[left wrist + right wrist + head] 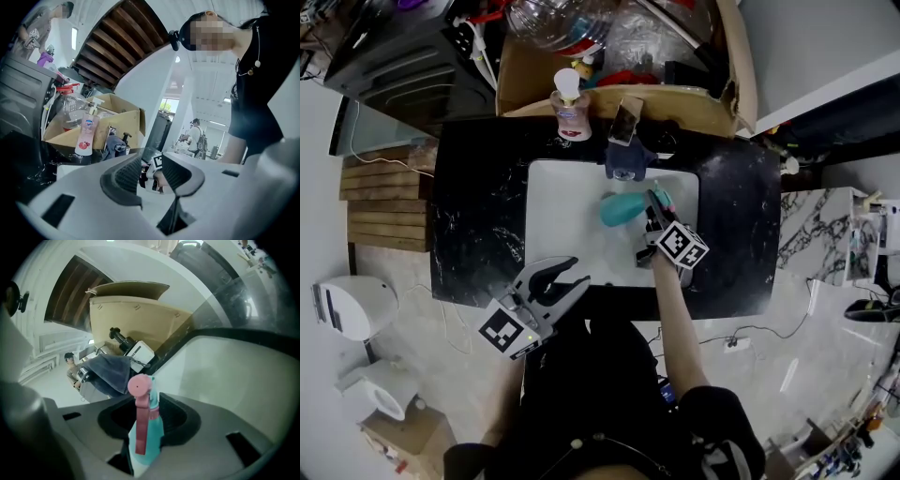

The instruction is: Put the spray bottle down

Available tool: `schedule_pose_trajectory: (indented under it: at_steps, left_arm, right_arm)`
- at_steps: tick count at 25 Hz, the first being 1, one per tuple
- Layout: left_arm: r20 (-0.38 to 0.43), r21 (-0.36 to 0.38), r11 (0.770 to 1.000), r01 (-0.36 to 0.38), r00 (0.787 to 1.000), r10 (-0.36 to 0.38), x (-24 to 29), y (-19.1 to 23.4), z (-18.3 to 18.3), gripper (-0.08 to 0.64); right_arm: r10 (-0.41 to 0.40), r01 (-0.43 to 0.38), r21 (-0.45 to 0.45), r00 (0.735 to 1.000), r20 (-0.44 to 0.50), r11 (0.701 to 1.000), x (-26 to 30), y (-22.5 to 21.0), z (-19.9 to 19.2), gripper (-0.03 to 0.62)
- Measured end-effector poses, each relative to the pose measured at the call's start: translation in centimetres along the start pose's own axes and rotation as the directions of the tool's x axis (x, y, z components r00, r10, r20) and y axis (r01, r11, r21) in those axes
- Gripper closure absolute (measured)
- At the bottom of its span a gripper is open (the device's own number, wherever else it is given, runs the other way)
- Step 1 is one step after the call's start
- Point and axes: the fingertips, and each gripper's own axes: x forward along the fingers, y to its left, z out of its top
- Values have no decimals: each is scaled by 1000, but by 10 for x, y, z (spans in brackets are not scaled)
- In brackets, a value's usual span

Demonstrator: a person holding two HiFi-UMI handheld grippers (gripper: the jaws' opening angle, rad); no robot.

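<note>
- Spray bottle [621, 208] is not in the left gripper [577, 273], which is nearest the person at the counter's [478, 225] front edge. Its jaws stand wide apart with nothing between them.
- Right gripper [655, 202], further in, has its jaws closed on the teal bottle, with the pink head [139, 386] poking past the pads. The body lies sideways over the white basin [562, 216]; whether it touches is unclear.
- Behind the basin, a tap [625, 120] wears a dark cloth [628, 161].
- Beyond that stands a soap bottle [569, 112], then a cardboard box [517, 70].
</note>
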Motion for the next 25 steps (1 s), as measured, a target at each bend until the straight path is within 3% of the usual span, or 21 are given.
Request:
schedule_pose_trajectory:
  at_steps: [5, 12, 19, 25]
  left_arm:
    - [-6, -9, 1000, -21, 1000, 20, -3, 6, -4, 437]
    - [3, -23, 999, -41, 999, 41, -7, 14, -3, 437]
    - [27, -32, 997, -65, 997, 66, -13, 18, -1, 437]
    - [25, -32, 996, -80, 996, 80, -17, 21, -3, 437]
  right_arm:
    - [-18, 18, 12, 1000, -3, 1000, 10, -9, -5, 462]
    - [3, -2, 100, 1000, -12, 995, 21, -16, -15, 460]
    - [-16, 17, 272, 1000, -7, 962, 33, -31, -23, 460]
    - [-25, 31, 335, 999, -22, 942, 42, -42, -24, 460]
